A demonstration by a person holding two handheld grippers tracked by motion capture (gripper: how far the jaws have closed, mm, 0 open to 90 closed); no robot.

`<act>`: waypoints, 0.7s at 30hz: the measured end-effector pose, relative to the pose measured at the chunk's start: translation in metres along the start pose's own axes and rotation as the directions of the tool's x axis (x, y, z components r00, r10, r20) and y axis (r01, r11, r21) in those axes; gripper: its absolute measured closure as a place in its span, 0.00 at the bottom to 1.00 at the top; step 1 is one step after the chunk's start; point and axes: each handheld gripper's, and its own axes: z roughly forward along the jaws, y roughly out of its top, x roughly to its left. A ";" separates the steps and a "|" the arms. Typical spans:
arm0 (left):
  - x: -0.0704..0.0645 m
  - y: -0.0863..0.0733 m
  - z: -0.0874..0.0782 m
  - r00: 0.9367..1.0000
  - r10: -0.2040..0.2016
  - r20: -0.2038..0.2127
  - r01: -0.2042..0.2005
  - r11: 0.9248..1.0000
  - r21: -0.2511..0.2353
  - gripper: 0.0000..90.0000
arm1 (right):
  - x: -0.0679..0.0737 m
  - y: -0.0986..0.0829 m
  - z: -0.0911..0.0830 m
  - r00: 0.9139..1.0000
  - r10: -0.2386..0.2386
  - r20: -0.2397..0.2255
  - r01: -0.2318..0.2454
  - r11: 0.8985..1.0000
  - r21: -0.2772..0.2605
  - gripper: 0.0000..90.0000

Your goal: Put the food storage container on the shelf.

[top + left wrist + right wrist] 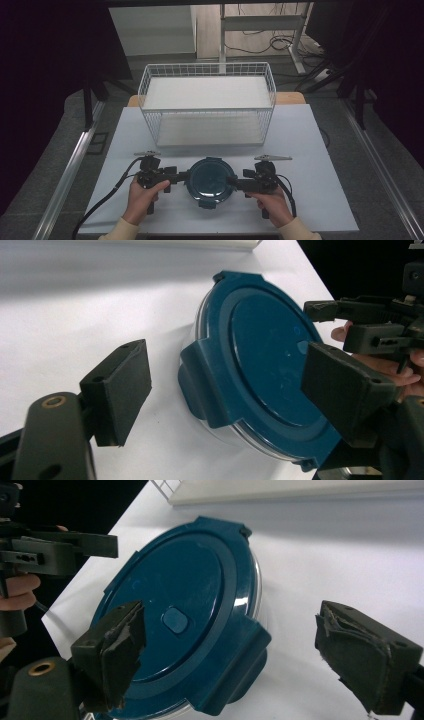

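A round clear container with a dark blue lid (209, 180) sits on the white table (310, 150) near its front edge. My left gripper (183, 176) is at its left side, open. In the left gripper view the jaws of this gripper (227, 375) stand on either side of a lid latch flap (202, 385) without touching it. My right gripper (233, 181) is at the container's right side, also open. In the right gripper view its worn pads (112, 642) straddle the opposite flap (240, 672). A small square vent button (175, 619) marks the lid's middle.
A white wire basket (207, 102) with a pale board inside stands behind the container at the table's back. Bare table lies to both sides of the hands. Beyond the table are desk legs and floor cables (280, 42).
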 end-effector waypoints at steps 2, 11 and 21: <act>0.002 0.000 0.004 1.000 -0.013 0.023 0.013 1.000 0.005 0.22 | -0.001 -0.001 0.004 0.999 0.031 -0.024 -0.031 0.999 0.014 0.14; 0.011 -0.001 0.023 0.995 -0.077 0.066 0.074 0.996 0.047 0.21 | -0.008 -0.005 0.012 0.993 0.112 -0.030 -0.111 0.993 0.036 0.14; 0.013 -0.007 0.033 0.988 -0.110 0.106 0.100 0.991 0.094 0.22 | -0.003 -0.013 0.024 0.978 0.190 -0.084 -0.183 0.979 0.088 0.17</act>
